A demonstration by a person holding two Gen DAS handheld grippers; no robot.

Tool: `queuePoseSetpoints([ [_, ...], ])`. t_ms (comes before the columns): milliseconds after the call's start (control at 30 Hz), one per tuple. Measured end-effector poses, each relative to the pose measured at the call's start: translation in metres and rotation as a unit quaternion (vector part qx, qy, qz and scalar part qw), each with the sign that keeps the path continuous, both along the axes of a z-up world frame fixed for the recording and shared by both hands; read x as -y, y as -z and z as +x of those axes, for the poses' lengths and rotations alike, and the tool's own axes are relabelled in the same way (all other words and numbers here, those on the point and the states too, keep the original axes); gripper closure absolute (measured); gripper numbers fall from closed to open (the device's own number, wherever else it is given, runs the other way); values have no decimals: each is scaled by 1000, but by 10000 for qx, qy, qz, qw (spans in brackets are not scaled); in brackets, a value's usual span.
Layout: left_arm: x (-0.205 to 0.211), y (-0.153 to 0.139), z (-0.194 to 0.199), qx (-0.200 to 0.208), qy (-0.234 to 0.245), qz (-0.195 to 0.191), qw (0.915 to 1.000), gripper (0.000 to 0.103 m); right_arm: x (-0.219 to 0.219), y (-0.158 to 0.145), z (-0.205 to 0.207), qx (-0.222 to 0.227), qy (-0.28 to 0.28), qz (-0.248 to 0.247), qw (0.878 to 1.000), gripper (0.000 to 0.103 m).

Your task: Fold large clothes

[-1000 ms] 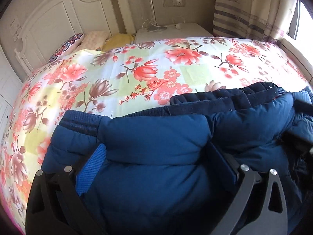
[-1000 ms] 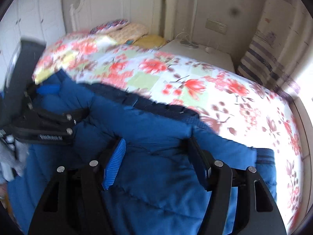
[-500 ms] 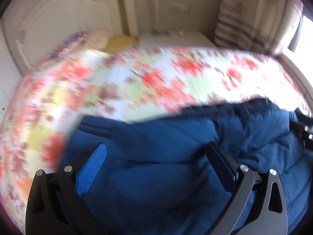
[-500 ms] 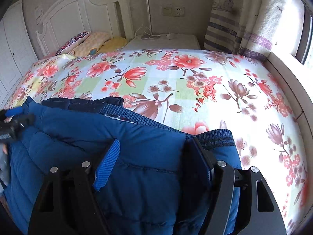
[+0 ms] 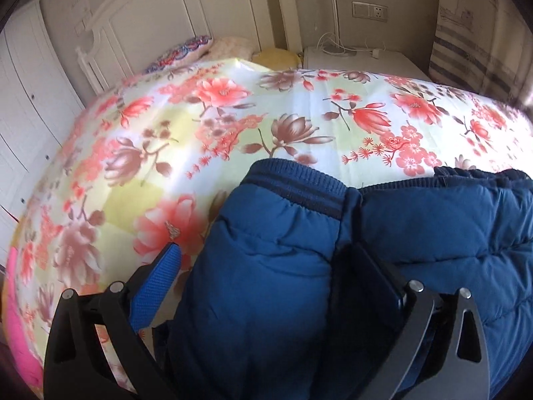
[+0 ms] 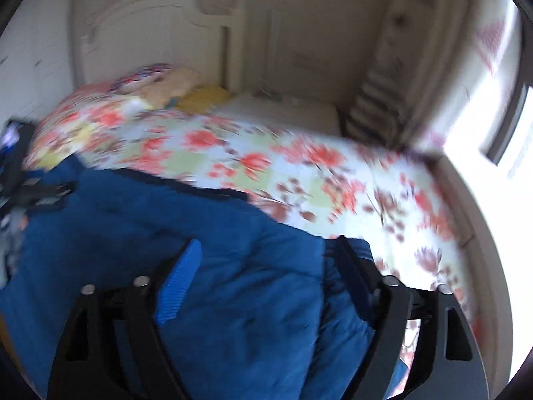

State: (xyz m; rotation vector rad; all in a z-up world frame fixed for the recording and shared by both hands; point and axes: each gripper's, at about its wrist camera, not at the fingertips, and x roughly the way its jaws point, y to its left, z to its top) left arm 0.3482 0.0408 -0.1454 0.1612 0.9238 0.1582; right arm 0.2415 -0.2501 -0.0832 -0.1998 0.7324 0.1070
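A dark blue puffer jacket lies on the flowered bedspread. One of its sleeves, ending in a ribbed cuff, runs between the fingers of my left gripper. That gripper is open: its blue left pad stands clear of the fabric, while the dark right finger rests against it. In the blurred right wrist view, my right gripper sits over the jacket with its jaws opening and padded fabric bulging between them. My left gripper shows at that view's left edge.
A white headboard and several pillows are at the bed's far end. Beside them stands a white nightstand with cables, then a striped curtain. A bright window is on the right, white cupboard doors on the left.
My left gripper has slid left along the jacket, so the cuffed sleeve now lies between its fingers. The right gripper's jaws have spread wider and its view has swung and blurred.
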Motion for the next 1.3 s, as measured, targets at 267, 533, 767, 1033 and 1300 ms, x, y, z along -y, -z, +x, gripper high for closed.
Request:
queuePoseSetpoints([
  [267, -6, -1, -6, 98, -30, -15, 9999, 2, -42, 54, -65, 51, -491, -692, 9964, 14],
  [533, 1, -2, -9, 172, -65, 297, 9994, 2, -36, 56, -59, -20, -441, -601, 9972, 14],
  [767, -5, -42, -57, 929, -85, -349, 9950, 3, -39, 56, -63, -41, -436, -580, 9974, 14],
  [1033, 48, -44, -150, 1195, 1077, -172, 9868, 2, -40, 57, -62, -25, -418, -612, 9972, 13],
  [1300, 61, 4, -143, 716, 1275, -80, 9892, 2, -39, 57, -63, -3, -411, -628, 9972, 13],
])
